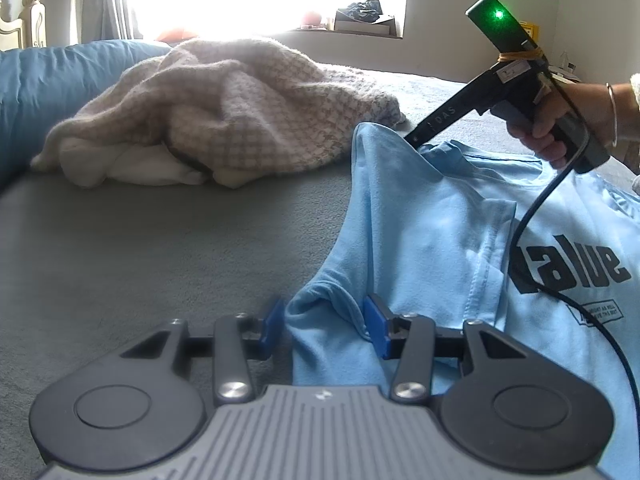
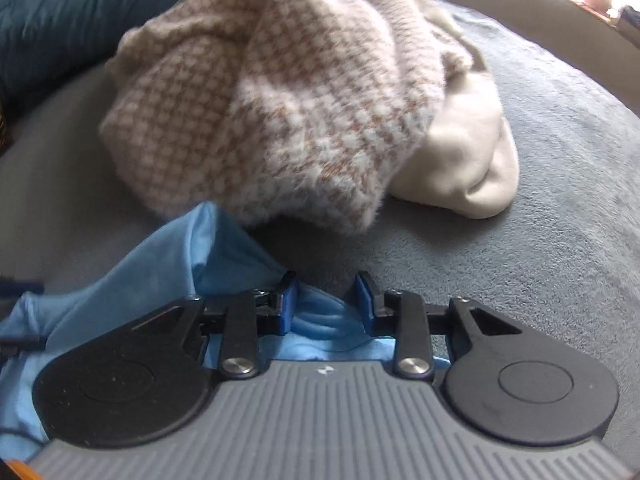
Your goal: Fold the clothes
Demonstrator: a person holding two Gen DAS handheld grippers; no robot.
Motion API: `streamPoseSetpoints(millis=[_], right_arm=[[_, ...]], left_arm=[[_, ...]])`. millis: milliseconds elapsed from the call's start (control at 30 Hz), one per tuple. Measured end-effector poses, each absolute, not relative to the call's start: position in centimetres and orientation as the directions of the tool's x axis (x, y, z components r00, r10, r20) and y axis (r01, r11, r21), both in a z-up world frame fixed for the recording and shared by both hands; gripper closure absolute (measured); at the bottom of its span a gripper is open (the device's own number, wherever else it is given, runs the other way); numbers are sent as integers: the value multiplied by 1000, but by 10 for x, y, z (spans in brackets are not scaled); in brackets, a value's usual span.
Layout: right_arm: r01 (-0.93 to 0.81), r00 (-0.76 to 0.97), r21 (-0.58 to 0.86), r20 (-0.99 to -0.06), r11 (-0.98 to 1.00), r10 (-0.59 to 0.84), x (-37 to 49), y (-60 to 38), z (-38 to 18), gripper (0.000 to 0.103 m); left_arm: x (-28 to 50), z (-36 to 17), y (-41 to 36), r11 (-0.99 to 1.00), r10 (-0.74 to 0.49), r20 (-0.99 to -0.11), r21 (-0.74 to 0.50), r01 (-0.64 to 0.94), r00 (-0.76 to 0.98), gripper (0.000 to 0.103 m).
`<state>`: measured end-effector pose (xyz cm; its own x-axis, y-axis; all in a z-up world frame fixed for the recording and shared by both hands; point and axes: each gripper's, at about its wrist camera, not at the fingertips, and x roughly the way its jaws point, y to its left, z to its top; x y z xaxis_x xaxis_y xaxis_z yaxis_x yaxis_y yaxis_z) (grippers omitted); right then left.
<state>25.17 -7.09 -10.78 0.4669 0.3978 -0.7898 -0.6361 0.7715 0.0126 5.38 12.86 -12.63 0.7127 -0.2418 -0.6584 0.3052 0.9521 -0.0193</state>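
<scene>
A light blue T-shirt (image 1: 432, 208) with black "value" lettering lies on the grey bed cover (image 1: 160, 248). Its left edge is pulled up into a ridge. In the left wrist view my left gripper (image 1: 325, 330) is shut on a bunch of that edge, with cloth filling the gap between the blue pads (image 1: 376, 328). My right gripper (image 1: 416, 138), held by a hand (image 1: 544, 128), pinches the shirt near the collar, where the cloth peaks. In the right wrist view the right gripper (image 2: 326, 304) has crumpled T-shirt (image 2: 168, 280) cloth between its pads.
A brown-and-white checked knit sweater (image 1: 248, 112) (image 2: 260, 92) is heaped just beyond the shirt, over a cream garment (image 2: 460, 160). A blue duvet (image 1: 52, 88) borders the bed on the left. A black cable (image 1: 532, 240) hangs across the shirt. The window sill (image 1: 348, 32) holds clutter.
</scene>
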Motion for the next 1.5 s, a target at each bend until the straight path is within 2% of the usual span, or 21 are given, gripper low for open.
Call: streamPoseSetpoints(millis=[100, 233, 367, 467, 567, 600, 633, 733, 1000, 1233, 1333, 1433, 1500], right_arm=[[-539, 557, 22, -740, 842, 376, 251, -75, -104, 73], [-478, 544, 244, -672, 844, 502, 241, -105, -81, 72], [-479, 359, 412, -713, 775, 602, 218, -125, -76, 72], [-445, 275, 439, -763, 781, 585, 196, -132, -86, 72], [-452, 255, 401, -798, 797, 546, 177, -131, -98, 74], [-450, 258, 389, -805, 804, 534, 174, -131, -102, 79], [-448, 259, 385, -808, 807, 529, 171, -130, -104, 96], [-460, 280, 368, -804, 808, 525, 159, -128, -100, 101], [-383, 373, 313, -808, 869, 455, 135, -146, -106, 102], [-395, 423, 167, -840, 903, 340, 126, -138, -93, 99], [-416, 492, 143, -795, 898, 354, 130, -136, -77, 99], [-482, 517, 166, -739, 861, 432, 137, -125, -68, 99], [-500, 513, 179, -727, 848, 456, 151, -110, -76, 99]], left_arm=[[54, -127, 129, 953, -244, -658, -24, 304, 712, 56], [54, -127, 131, 952, -252, -657, -37, 303, 711, 56], [56, -126, 134, 953, -262, -661, -61, 298, 703, 56], [57, -126, 134, 952, -267, -665, -72, 296, 697, 55], [57, -125, 134, 952, -268, -667, -74, 296, 695, 55], [58, -125, 134, 952, -268, -668, -74, 295, 694, 55], [58, -124, 134, 953, -267, -669, -77, 294, 693, 54], [60, -123, 136, 955, -271, -673, -98, 280, 688, 53], [67, -118, 146, 961, -276, -678, -174, 216, 681, 47], [72, -113, 160, 951, -300, -672, -264, 160, 676, 46], [76, -111, 165, 951, -293, -667, -279, 136, 685, 46], [79, -113, 167, 955, -278, -674, -274, 118, 685, 46], [79, -114, 164, 960, -264, -681, -250, 122, 683, 46]])
